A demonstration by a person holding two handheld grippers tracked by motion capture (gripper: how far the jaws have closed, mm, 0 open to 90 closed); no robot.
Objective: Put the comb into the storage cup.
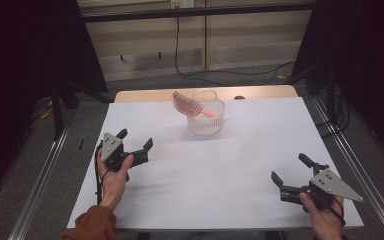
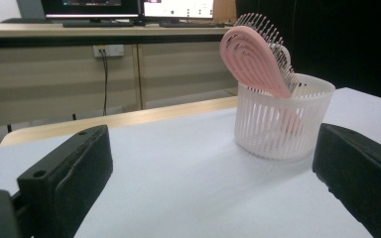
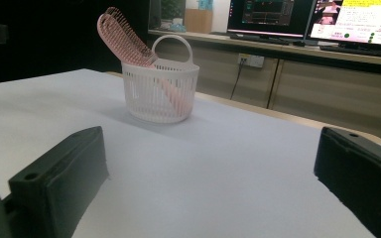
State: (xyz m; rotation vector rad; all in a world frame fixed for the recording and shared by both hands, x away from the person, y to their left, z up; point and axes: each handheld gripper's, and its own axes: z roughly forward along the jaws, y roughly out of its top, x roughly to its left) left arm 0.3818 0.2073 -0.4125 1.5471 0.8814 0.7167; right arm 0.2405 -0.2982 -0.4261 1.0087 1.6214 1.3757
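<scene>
Pink hairbrush leans at 12 o'clock in the light basket; both tools gape wide, and tugging could tip it.

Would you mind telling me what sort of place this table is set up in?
Probably a lab or recording workspace: dark curtains flank the white table, computer monitors sit on a long counter behind it, and cables trail across the floor.

I see a pink hairbrush with pale bristles in a white basket whose wall is slatted in thin vertical bars. The tabletop is plain white, my grippers' jaws black, their top plates grey, one sleeve rust-brown.
</scene>
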